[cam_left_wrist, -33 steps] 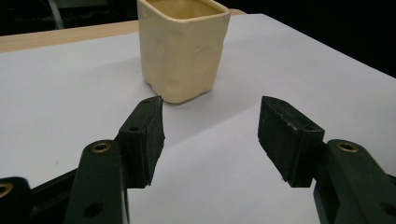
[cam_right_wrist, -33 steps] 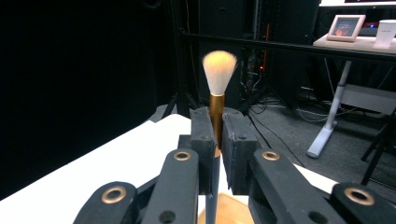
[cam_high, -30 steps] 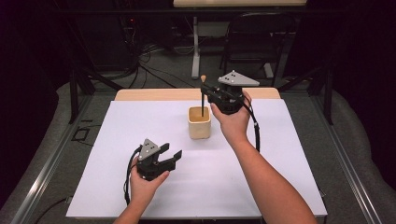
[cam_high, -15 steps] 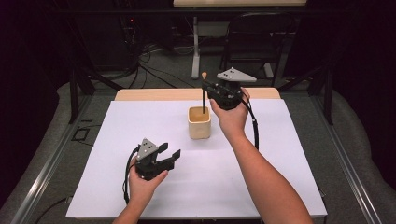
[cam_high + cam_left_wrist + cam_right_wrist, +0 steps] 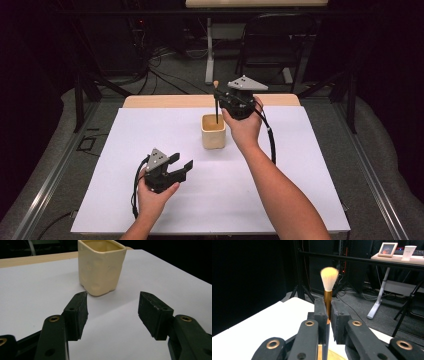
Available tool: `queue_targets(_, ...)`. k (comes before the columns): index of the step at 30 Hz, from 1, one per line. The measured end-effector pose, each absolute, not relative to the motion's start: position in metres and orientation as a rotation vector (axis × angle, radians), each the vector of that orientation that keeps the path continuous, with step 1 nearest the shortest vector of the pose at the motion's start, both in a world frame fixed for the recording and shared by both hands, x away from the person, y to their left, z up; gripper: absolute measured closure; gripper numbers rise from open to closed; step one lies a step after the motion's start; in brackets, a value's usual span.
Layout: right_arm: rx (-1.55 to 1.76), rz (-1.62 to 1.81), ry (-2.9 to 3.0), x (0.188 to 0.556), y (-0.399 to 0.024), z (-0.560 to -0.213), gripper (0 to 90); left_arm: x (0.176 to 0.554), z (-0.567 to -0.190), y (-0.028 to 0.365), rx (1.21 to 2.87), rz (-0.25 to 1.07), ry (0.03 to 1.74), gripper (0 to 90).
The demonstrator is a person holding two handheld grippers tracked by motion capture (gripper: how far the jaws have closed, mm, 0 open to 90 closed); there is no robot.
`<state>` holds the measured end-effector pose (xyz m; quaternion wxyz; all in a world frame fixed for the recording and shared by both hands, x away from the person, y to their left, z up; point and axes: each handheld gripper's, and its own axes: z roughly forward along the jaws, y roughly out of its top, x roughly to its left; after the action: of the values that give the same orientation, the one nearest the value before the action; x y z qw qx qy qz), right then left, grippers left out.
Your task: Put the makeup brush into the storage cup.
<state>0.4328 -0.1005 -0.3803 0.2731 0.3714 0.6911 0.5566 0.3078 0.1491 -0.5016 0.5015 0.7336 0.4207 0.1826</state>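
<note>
The right gripper [image 5: 218, 104] has its jaws clamped on a black-handled, pale-bristled brush [image 5: 328, 287] upright above the cream ceramic cup [image 5: 213, 131] mid-desk [image 5: 300, 160]; the left gripper [image 5: 184, 165] near the front edge has its jaws apart.

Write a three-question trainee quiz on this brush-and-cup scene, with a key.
1. True or false: the right gripper has its jaws shut on the brush.
2. Which end of the brush points up? A. the bristles B. the handle tip
3. Fill in: the left gripper, jaws open, rests on the white sheet and faces the cream ____.

Key:
1. True; the pads press on the copper ferrule.
2. A; the dark handle hangs down over the cup.
3. Cup; nothing lies between those jaws.
</note>
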Motion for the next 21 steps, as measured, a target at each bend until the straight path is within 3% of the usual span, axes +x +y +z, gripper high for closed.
queue_targets(21, 1.027, 1.476, 1.865, 0.439, -0.100, -0.398, 83.9, 0.309, -0.503, 0.149, 1.772, 0.435, 1.018, 41.0)
